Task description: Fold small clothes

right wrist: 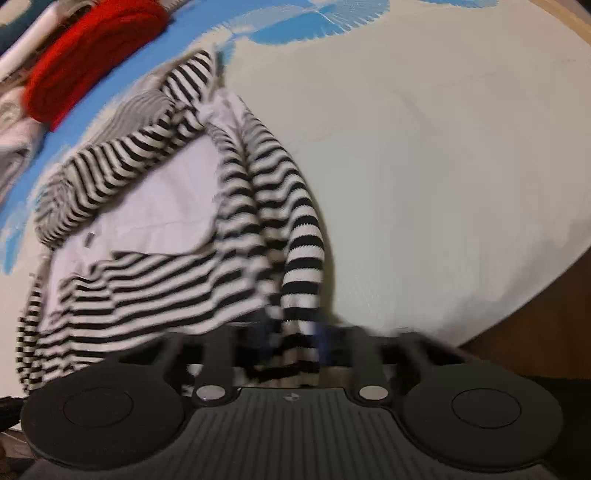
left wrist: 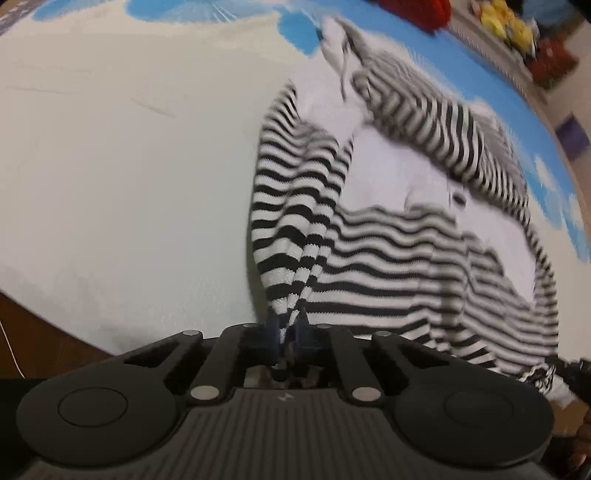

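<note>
A home, likely a child's room: a cream bedsheet with blue clouds [left wrist: 129, 166], yellow plush toys [left wrist: 509, 26] and folded red knitwear [right wrist: 88, 55] beyond its far edge.

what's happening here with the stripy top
A person is folding a small black-and-white striped garment on a white and blue cloth surface, a handheld gripper in each hand. The left gripper and the right gripper are each shut on a bunch of the striped fabric at its near edge. A red garment lies beyond.

Striped garment [right wrist: 166, 280] motion-blurred near right gripper [right wrist: 295, 332]; red item [right wrist: 92, 55] & bg stuff indistinct, cut by edge.
</note>
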The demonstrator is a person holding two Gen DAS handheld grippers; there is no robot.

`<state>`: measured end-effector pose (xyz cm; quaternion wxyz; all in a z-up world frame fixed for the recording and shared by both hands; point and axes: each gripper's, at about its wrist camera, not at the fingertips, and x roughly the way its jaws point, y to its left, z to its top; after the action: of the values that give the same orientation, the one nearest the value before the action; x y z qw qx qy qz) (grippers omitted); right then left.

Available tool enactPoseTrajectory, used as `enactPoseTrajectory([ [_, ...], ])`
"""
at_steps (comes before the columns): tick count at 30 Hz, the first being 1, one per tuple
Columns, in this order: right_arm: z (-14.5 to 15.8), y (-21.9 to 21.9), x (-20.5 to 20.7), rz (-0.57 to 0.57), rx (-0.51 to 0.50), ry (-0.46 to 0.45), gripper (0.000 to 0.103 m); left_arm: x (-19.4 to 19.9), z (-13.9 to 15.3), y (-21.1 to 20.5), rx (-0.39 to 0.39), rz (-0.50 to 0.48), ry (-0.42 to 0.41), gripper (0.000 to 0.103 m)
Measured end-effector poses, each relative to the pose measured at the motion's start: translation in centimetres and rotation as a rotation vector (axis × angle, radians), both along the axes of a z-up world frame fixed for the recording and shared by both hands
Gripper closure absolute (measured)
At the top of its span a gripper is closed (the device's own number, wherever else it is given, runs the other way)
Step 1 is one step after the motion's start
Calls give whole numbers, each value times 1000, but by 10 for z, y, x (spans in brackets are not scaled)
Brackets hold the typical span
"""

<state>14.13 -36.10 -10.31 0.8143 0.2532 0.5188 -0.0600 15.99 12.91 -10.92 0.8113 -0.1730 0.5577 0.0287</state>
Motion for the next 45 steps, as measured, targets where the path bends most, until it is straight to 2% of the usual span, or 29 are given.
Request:
enactPoseTrajectory([
  [2,13,-8,-7,-59,17,-49,98,-7,13,7,-22,38,-37,96],
  [4,19,-12,-11,-82,33,-68,98,-12,17,9,-13,42,-41,96],
  [6,12,-10,-10,-65,14,-19,98,-10,5,9,-8,33,16,94],
  [7,5,-8,-8,-52,8,17,97,-8,-2,9,-17,27,50,91],
  [9,-5,-2,-5,-23,-3,68,94,-3,-7,11,-34,44,67,81],
  [10,-5,-1,-4,-21,-19,71,88,-2,-7,13,-38,56,64,72],
  [11,-4,0,-3,-23,-36,71,77,-1,-7,17,-48,65,58,68],
  [12,-4,-1,-2,-27,-46,75,71,-1,-6,19,-56,75,53,63],
  [13,-5,-2,-1,-33,-46,83,58,-1,-7,22,-66,83,56,62],
  [14,-7,-3,0,-39,-39,88,53,1,-9,24,-76,87,63,62],
  [17,-14,-5,2,-36,-20,104,53,3,-15,24,-86,87,86,62],
  [20,-14,4,6,7,-48,92,52,6,-19,19,-68,72,86,63],
  [21,-14,7,7,24,-56,86,52,6,-19,19,-61,67,83,67],
  [22,-13,9,7,36,-59,81,53,7,-19,17,-55,60,78,82],
  [24,-13,10,8,41,-46,68,69,7,-18,15,-65,44,67,92],
  [25,-12,8,8,33,-28,59,82,7,-16,13,-55,37,61,93],
  [26,-11,7,8,25,-17,51,85,7,-15,11,-46,30,55,93],
  [30,-12,3,7,12,-4,51,84,6,-15,15,-76,47,63,90],
  [32,-15,4,7,21,2,65,78,6,-18,17,-85,48,80,89],
  [34,-16,6,7,34,-10,64,78,7,-20,16,-75,42,86,87],
  [45,-16,7,7,48,-26,59,78,8,-21,13,-56,32,87,87],
])
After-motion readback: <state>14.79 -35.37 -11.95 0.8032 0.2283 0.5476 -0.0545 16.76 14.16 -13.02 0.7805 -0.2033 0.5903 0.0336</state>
